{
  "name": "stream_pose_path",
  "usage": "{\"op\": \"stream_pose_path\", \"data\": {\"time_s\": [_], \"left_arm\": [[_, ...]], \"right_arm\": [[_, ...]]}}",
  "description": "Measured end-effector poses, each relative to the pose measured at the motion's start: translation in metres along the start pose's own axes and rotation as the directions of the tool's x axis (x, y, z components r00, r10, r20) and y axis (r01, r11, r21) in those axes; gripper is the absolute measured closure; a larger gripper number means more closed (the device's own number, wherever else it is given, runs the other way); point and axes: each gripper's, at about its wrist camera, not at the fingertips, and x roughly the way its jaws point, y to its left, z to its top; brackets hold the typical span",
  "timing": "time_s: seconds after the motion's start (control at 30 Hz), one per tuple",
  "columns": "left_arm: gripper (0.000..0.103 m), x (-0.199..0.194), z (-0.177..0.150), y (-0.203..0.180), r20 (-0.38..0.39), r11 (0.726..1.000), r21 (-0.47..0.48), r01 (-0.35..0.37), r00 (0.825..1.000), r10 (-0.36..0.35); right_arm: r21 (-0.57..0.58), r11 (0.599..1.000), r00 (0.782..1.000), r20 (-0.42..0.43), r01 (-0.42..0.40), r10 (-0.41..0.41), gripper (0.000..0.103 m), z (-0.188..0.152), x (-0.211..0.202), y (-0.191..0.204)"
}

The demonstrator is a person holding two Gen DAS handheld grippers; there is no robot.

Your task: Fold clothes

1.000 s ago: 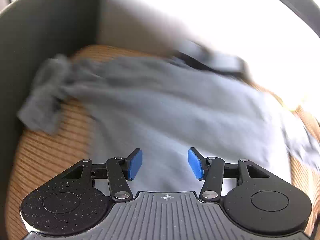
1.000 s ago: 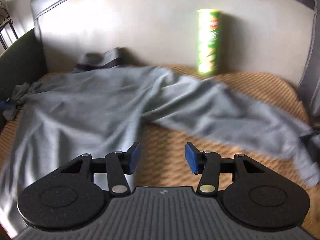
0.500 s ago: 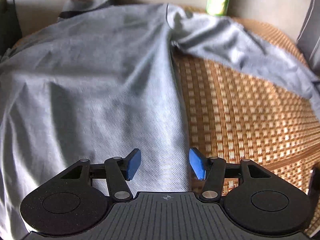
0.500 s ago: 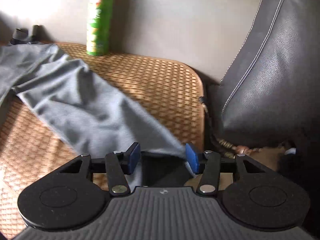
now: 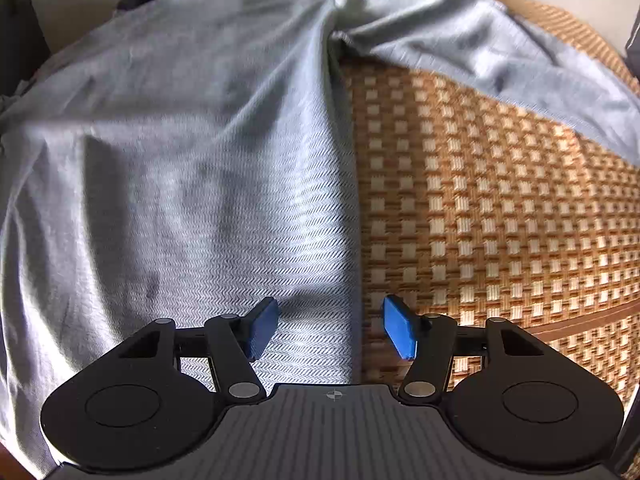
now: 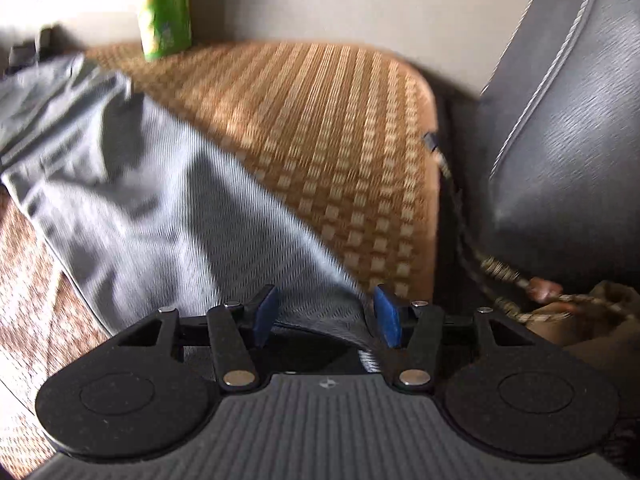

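A grey long-sleeved shirt (image 5: 180,140) lies spread flat on a woven seat mat (image 5: 500,220). Its sleeve (image 5: 480,52) stretches out to the right. My left gripper (image 5: 331,330) points down over the shirt's right side edge, near the bottom. Its jaws are opening, and the edge runs below the gap between the blue pads without being pinched. In the right wrist view my right gripper (image 6: 326,316) hangs over the far end of the sleeve (image 6: 160,200). The jaws stand apart with the cuff end passing between the pads.
A green cylindrical can (image 6: 166,8) stands upright at the back of the mat (image 6: 320,120). A dark leather cushion (image 6: 560,120) rises just right of the mat's edge, with a braided cord (image 6: 500,272) in the gap. Dark cloth (image 6: 24,48) lies at the back left.
Both grippers swept right and sank lower. The left went from the shirt's body to its right edge. The right went from the mat's middle to the sleeve end.
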Motion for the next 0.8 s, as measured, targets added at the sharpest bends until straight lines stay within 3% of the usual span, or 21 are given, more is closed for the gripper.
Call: {"op": "stream_pose_path", "data": {"time_s": [0.03, 0.07, 0.13, 0.2, 0.27, 0.33, 0.43, 0.5, 0.53, 0.57, 0.73, 0.8], "left_arm": [[0.031, 0.001, 0.000, 0.003, -0.001, 1.000, -0.011, 0.012, 1.000, -0.012], [0.033, 0.001, 0.000, 0.005, 0.000, 1.000, -0.013, 0.019, 1.000, -0.019], [0.039, 0.001, 0.000, 0.007, 0.004, 0.999, -0.011, 0.030, 1.000, -0.030], [0.044, 0.001, 0.000, 0.008, 0.009, 0.999, -0.007, 0.034, 0.999, -0.034], [0.046, 0.000, -0.001, 0.008, 0.013, 0.999, -0.014, 0.036, 0.999, -0.036], [0.039, -0.002, -0.002, 0.008, 0.020, 0.999, -0.023, 0.029, 0.999, -0.029], [0.036, -0.007, -0.005, 0.005, 0.021, 0.999, -0.033, 0.009, 1.000, -0.009], [0.035, -0.013, -0.010, 0.008, 0.031, 0.999, -0.050, 0.016, 0.999, -0.014], [0.035, -0.015, -0.014, 0.009, 0.035, 0.998, -0.056, 0.014, 0.999, -0.012], [0.035, -0.018, -0.017, 0.011, 0.037, 0.998, -0.060, 0.010, 0.999, -0.008], [0.033, -0.010, -0.031, 0.008, 0.002, 0.998, -0.051, 0.026, 1.000, -0.026], [0.034, -0.005, -0.035, 0.006, 0.000, 0.999, -0.045, 0.025, 1.000, -0.025]], "right_arm": [[-0.001, 1.000, 1.000, -0.019, -0.001, 0.001, 0.054, -0.001, 0.003, 0.001], [-0.003, 1.000, 0.999, -0.038, -0.003, 0.002, 0.075, -0.002, 0.007, 0.002], [0.000, 1.000, 0.999, -0.047, -0.004, 0.004, 0.094, -0.003, 0.006, 0.003], [0.006, 1.000, 0.999, -0.042, -0.004, 0.004, 0.099, -0.004, 0.000, 0.003], [0.010, 1.000, 1.000, -0.025, 0.002, -0.002, 0.099, -0.003, -0.010, 0.005], [0.011, 1.000, 1.000, -0.015, 0.010, -0.010, 0.099, -0.001, -0.017, 0.008], [-0.003, 1.000, 0.999, -0.028, 0.023, -0.024, 0.095, 0.005, -0.016, 0.013], [-0.019, 0.998, 0.998, -0.034, 0.055, -0.056, 0.071, 0.005, -0.010, 0.017], [-0.024, 0.997, 0.997, -0.030, 0.076, -0.076, 0.054, 0.005, -0.006, 0.019], [-0.024, 0.996, 0.996, -0.029, 0.084, -0.085, 0.050, 0.006, -0.002, 0.020], [-0.023, 0.997, 0.996, -0.035, 0.078, -0.079, 0.051, 0.010, 0.012, 0.020], [-0.019, 0.998, 0.997, -0.044, 0.055, -0.056, 0.060, 0.012, 0.013, 0.018]]}}
